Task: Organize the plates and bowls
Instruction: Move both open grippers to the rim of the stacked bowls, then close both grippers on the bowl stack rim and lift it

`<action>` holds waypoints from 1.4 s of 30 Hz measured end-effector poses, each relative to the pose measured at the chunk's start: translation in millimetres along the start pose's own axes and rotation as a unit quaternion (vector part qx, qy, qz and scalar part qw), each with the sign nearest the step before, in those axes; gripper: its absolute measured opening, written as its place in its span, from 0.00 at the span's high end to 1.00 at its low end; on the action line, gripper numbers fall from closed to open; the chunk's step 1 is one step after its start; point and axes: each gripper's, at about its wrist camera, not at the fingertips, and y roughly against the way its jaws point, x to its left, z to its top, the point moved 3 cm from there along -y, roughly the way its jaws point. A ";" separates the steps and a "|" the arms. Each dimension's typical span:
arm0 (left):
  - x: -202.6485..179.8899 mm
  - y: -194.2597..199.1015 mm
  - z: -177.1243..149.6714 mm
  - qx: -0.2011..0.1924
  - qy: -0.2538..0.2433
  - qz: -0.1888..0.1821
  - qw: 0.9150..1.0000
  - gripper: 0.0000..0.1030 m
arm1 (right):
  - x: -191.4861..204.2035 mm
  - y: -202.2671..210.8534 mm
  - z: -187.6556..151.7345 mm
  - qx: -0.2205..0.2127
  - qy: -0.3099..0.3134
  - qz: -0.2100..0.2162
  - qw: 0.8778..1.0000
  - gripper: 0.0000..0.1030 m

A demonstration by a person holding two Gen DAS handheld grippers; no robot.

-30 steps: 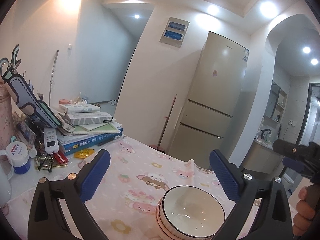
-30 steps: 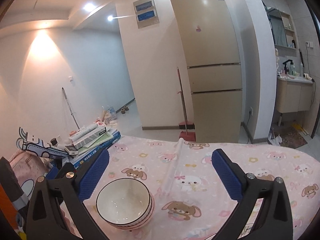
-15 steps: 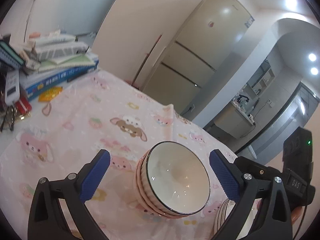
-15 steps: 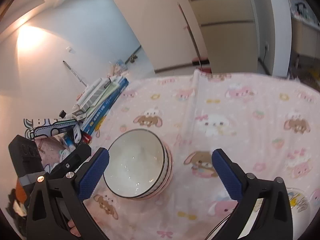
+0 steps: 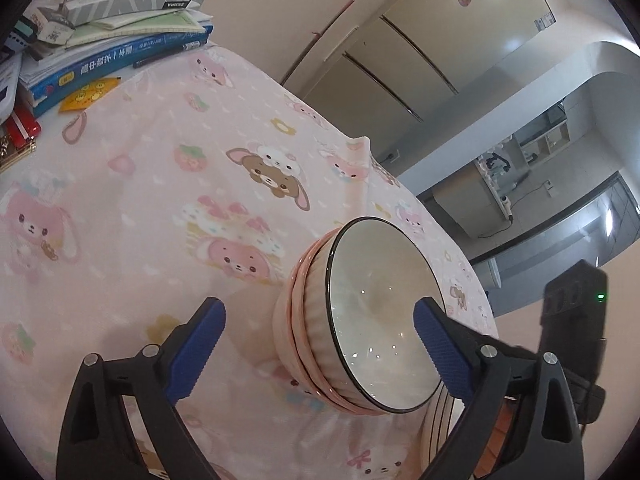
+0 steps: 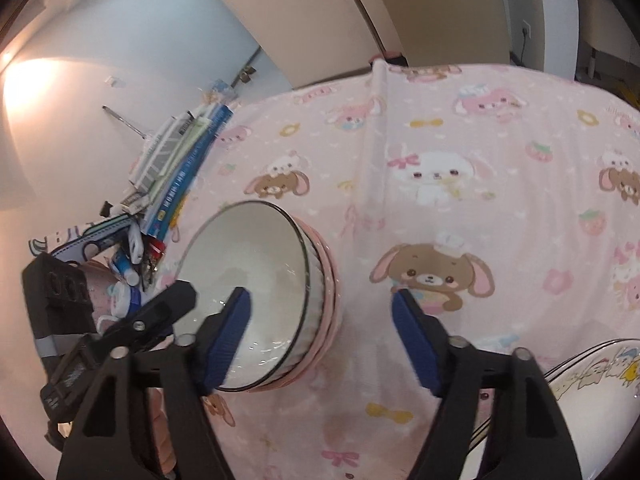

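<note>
Bowl stack (image 5: 360, 320): on pink cloth (image 5: 160, 200) covering worktop, near books (image 5: 120, 40).
Left tool (image 5: 316, 344): jaws spread, straddling stack.
Right tool (image 6: 320, 336): jaws spread across stack's rim.
Plate (image 6: 600, 380): bottom right, beside right tool.

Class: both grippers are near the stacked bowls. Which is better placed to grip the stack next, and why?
Probably the right gripper: its fingers already straddle the near wall of the bowls, one inside the rim, one outside. The left gripper is open too, but one finger only reaches the rim.

bright, even indoor light, a warm wall glow (image 6: 36, 92) at left, heavy fisheye bending, dark vignetted corners
</note>
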 end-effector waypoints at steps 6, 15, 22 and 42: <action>3.3 -8.5 2.5 0.013 0.002 0.005 1.000 0.22 | -9.3 -19.7 -4.9 0.031 -0.042 0.022 0.998 0.47; -4.8 -30.1 -8.9 0.039 -0.012 0.031 0.999 0.43 | -13.0 -36.1 -12.6 0.047 -0.078 0.044 0.995 0.48; -3.1 -31.1 -11.4 0.025 0.001 0.045 0.999 0.48 | -6.7 -36.2 -11.9 0.044 -0.067 0.052 0.995 0.60; 6.1 -38.5 -17.2 0.042 0.038 0.027 0.998 0.53 | -12.1 -47.5 -17.9 0.069 -0.091 0.075 0.991 0.61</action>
